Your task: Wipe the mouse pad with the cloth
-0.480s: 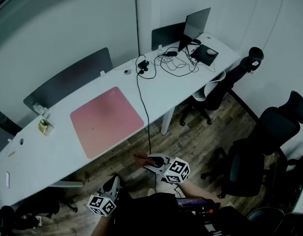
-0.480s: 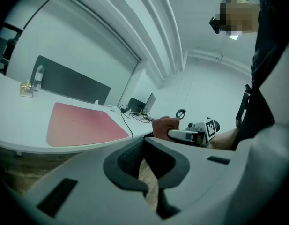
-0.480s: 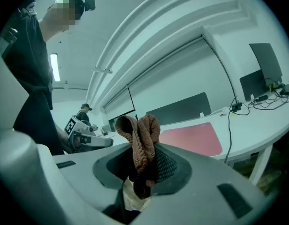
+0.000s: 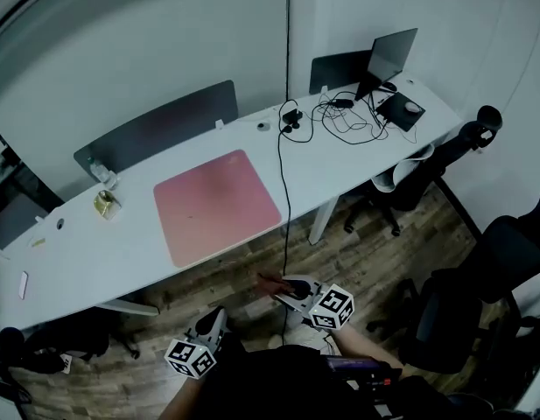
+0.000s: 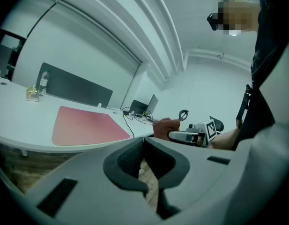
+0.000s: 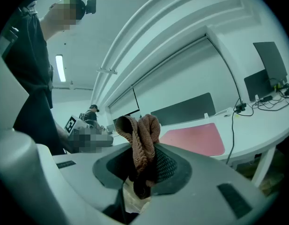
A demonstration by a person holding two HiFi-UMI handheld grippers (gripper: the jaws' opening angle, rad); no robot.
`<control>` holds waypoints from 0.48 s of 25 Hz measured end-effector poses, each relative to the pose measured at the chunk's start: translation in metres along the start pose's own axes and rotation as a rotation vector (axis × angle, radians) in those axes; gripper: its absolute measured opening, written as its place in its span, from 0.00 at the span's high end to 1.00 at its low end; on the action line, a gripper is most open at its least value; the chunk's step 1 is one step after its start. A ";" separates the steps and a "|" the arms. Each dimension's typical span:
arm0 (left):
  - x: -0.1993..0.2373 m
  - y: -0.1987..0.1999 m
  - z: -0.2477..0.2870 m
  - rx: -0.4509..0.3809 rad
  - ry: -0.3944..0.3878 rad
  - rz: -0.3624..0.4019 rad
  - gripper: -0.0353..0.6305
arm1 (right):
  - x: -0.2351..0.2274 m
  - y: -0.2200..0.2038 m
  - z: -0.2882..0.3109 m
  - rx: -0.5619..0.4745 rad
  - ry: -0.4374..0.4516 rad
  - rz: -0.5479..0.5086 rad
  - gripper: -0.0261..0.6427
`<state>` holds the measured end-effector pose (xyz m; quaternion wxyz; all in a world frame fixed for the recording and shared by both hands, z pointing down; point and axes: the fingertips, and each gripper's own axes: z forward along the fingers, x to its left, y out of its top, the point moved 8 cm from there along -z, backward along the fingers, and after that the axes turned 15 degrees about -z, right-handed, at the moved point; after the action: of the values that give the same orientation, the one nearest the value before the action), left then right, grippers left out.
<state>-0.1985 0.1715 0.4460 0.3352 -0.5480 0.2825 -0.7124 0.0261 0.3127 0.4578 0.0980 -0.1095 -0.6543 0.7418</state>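
Observation:
The pink mouse pad [image 4: 217, 206] lies flat on the long white desk [image 4: 121, 252], well ahead of both grippers. My right gripper [image 4: 291, 291] is held low over the wooden floor, off the desk, shut on a reddish-brown cloth [image 4: 270, 281]. In the right gripper view the cloth [image 6: 142, 139] bunches up out of the jaws of my right gripper [image 6: 143, 165], with the mouse pad [image 6: 196, 138] beyond. My left gripper [image 4: 208, 331] hangs lower left, shut and empty. In the left gripper view my left gripper [image 5: 143, 146] faces the mouse pad [image 5: 88, 124] and the cloth [image 5: 164, 126].
A laptop [image 4: 390, 55], tangled cables [image 4: 340, 116] and a small black pad with a mouse [image 4: 401, 110] sit at the desk's right end. A cable [image 4: 284, 226] hangs off the front edge. A jar [image 4: 105, 204] stands left of the pad. Office chairs [image 4: 506, 269] stand at right.
The head view has shifted, so the desk and mouse pad now sit further right and lower in the picture. Both grippers stay low before the person, the cloth still held.

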 end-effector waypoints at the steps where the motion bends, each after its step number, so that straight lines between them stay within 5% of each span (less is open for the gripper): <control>1: -0.001 -0.001 -0.001 0.000 0.003 0.002 0.93 | 0.000 0.000 -0.001 -0.002 -0.001 0.000 0.79; 12: -0.014 -0.007 0.004 0.012 0.023 0.020 0.93 | -0.006 -0.014 -0.018 -0.015 -0.044 0.042 0.79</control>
<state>-0.1932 0.1864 0.4438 0.3423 -0.5350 0.2873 -0.7170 0.0368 0.3295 0.4702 0.0672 -0.1073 -0.6593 0.7412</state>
